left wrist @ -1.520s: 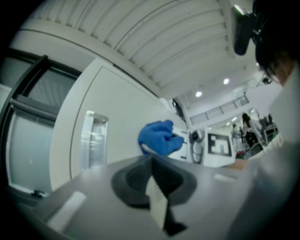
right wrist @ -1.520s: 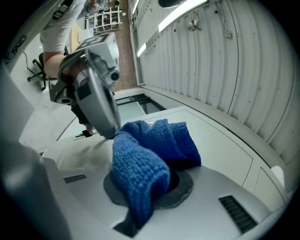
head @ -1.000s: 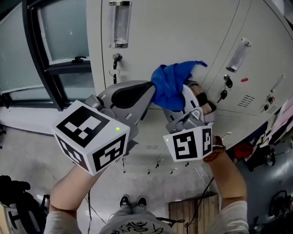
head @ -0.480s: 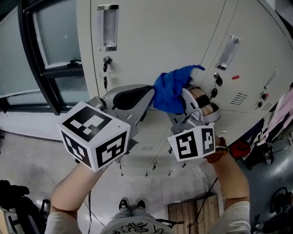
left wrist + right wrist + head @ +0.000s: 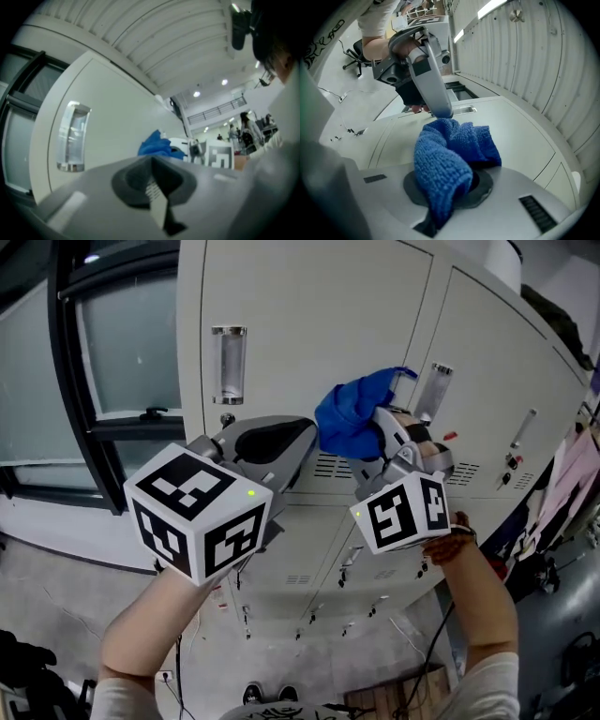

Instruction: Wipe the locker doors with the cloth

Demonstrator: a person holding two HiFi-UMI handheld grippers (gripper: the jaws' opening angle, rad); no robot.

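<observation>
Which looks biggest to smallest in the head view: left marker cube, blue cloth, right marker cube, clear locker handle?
1. left marker cube, though nearest the camera
2. blue cloth and right marker cube, about alike
3. clear locker handle

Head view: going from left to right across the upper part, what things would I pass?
Window → clear door handle → blue cloth → second clear handle → pink fabric at the far right edge.
</observation>
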